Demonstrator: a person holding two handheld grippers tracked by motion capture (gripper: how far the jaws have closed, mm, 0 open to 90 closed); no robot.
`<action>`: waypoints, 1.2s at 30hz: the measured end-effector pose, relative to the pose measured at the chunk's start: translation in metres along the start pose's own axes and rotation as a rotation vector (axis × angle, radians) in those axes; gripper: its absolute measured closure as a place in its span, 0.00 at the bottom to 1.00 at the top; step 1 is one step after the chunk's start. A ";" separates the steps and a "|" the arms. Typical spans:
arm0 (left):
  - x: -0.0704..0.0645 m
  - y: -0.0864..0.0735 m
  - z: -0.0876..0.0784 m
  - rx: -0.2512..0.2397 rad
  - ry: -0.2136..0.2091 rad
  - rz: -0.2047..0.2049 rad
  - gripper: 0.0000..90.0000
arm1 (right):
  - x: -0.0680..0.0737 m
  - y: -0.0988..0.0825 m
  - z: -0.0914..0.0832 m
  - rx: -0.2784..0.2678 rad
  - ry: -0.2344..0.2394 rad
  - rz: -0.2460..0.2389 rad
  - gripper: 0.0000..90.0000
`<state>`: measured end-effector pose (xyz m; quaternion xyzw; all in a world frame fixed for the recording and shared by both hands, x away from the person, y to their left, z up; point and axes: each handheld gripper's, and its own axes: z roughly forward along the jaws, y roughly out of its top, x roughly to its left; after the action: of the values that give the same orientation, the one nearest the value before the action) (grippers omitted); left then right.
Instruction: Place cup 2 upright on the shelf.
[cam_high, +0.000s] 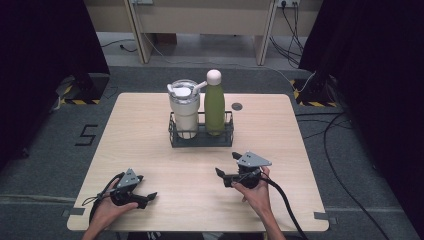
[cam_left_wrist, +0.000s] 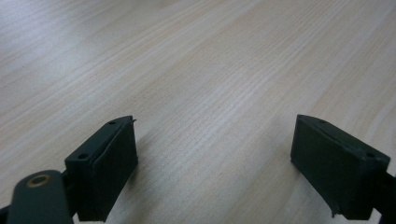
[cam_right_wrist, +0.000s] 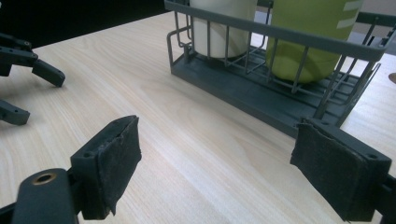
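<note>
I've got the dark grey wire basket (cam_high: 201, 136) as my ref pt, sitting toward the far middle of the pale wooden table (cam_high: 150, 120). Inside it, upright: a cream-white steel tumbler w/ lid and handle (cam_high: 184, 109) in the left half, and a green metal bottle w/ a pale rounded cap (cam_high: 215, 102) just beside it in the right half. My right gripper (cam_high: 227, 170) is near the basket, on the person's side and a bit right of it, held in a hand just over the tabletop; its jaws stand apart w/ nothing btwn them, and in the right gripper view they look toward the basket's near wall (cam_right_wrist: 261, 60), not touching it. My left gripper (cam_high: 145, 192) is well apart from the basket, near-left of it, low at the table, jaws wide and empty over bare wood.
</note>
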<state>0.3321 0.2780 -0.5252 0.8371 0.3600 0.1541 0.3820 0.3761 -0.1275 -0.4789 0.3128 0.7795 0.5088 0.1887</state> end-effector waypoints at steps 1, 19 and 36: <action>0.000 0.000 0.000 -0.001 0.000 0.000 0.15 | 0.000 -0.001 0.000 0.001 -0.001 0.003 0.17; 0.000 0.000 0.000 0.000 -0.001 -0.001 0.15 | -0.001 -0.015 -0.006 0.022 -0.003 0.024 0.17; 0.000 0.000 0.000 -0.001 -0.001 -0.001 0.15 | -0.004 -0.029 -0.015 0.039 -0.011 0.049 0.17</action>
<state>0.3317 0.2783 -0.5253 0.8368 0.3603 0.1537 0.3825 0.3608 -0.1488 -0.4991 0.3381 0.7804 0.4962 0.1746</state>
